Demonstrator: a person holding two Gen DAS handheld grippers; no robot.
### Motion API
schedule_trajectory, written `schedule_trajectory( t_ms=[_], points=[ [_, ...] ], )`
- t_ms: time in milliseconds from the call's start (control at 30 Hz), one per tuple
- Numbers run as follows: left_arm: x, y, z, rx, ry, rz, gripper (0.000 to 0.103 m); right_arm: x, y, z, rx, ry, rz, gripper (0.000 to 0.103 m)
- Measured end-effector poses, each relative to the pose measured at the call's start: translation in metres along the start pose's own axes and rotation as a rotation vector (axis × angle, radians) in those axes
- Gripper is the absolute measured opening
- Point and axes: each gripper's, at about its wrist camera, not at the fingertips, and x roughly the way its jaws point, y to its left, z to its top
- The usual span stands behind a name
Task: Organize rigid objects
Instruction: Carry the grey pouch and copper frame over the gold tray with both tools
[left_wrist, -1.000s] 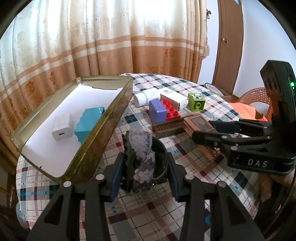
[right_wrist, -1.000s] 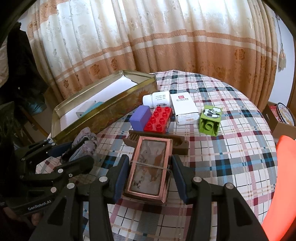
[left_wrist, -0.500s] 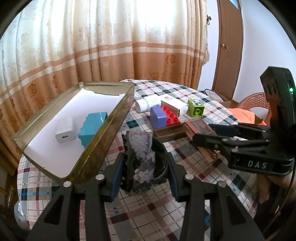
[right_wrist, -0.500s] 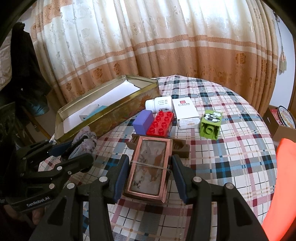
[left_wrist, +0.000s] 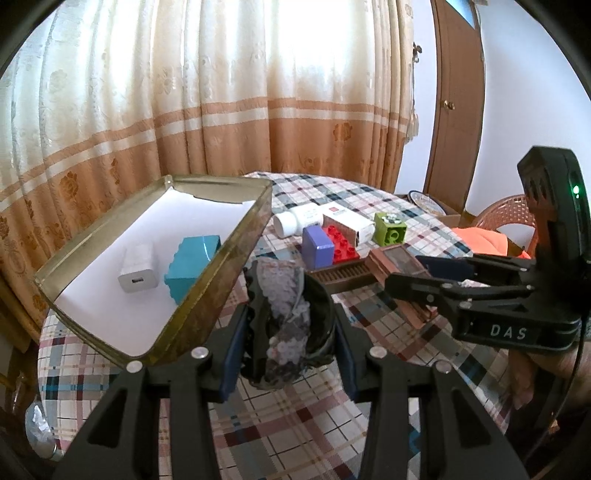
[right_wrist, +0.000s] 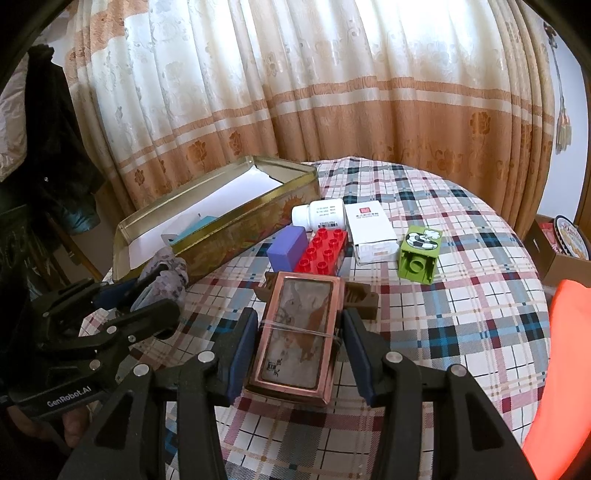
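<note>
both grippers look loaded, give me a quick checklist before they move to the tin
1. Left gripper shut on the dark lace-covered object: ok, both fingers press its sides.
2. Right gripper shut on the copper-framed box: ok, gripped on both long sides.
3. Box free of the brown comb-like piece under it: cannot tell, the two overlap in view.
4. Gold tin open: ok, no lid on it.
5. Room in the tin: ok, only the white charger and teal block lie on its white liner.
6. Grippers apart from each other: ok, a gap shows between them.
</note>
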Motion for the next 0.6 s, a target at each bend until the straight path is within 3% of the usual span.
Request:
schedule_trajectory(
  t_ms=[600],
  points=[
    [-0.019,0.002,0.002,-0.022,-0.108,-0.003,0.043,-0.010,0.004,-0.001,-0.026,-0.067,0.000,0.050]
  ],
)
